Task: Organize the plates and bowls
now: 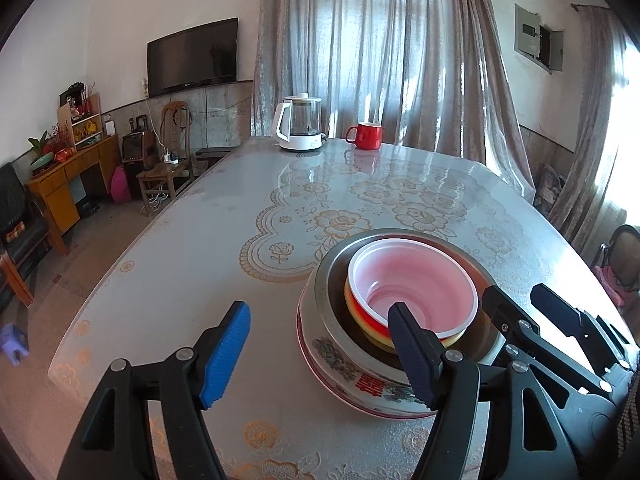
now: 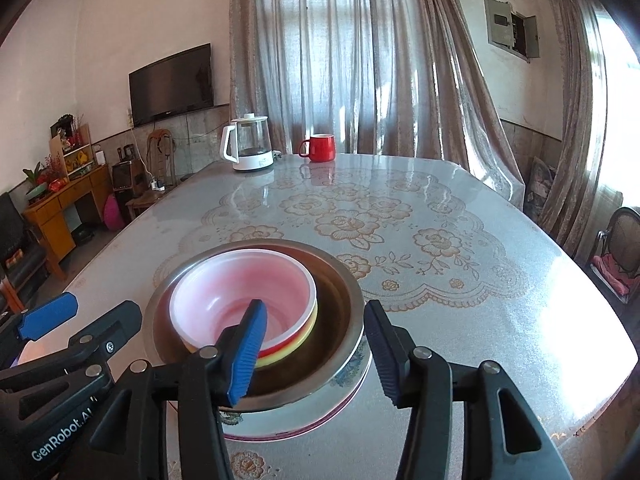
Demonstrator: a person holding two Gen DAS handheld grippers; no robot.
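Note:
A stack stands on the table (image 1: pixel 192 248): a flowered porcelain plate (image 1: pixel 352 380) at the bottom, a steel bowl (image 1: pixel 330 280) on it, and a pink-lined plastic bowl (image 1: pixel 412 280) with red and yellow sides inside. My left gripper (image 1: pixel 320 356) is open at the stack's left side, and its dark finger (image 1: pixel 412 356) overlaps the plastic bowl's near rim in the left wrist view. My right gripper (image 2: pixel 316 352) is open at the stack's right side, near the steel bowl's (image 2: pixel 344 280) rim. Neither pad pair presses on anything. Each gripper also shows in the other's view: the right gripper (image 1: pixel 524 300) and the left gripper (image 2: pixel 84 316).
At the table's far end stand a white electric kettle (image 2: pixel 248 148) and a red mug (image 2: pixel 320 147). Lace-patterned cloth under glass covers the table (image 2: pixel 480 280). A chair (image 2: pixel 620 248) stands past the right edge. Curtains hang behind, and a wooden desk (image 1: pixel 64 184) and a television (image 1: pixel 192 56) are on the left.

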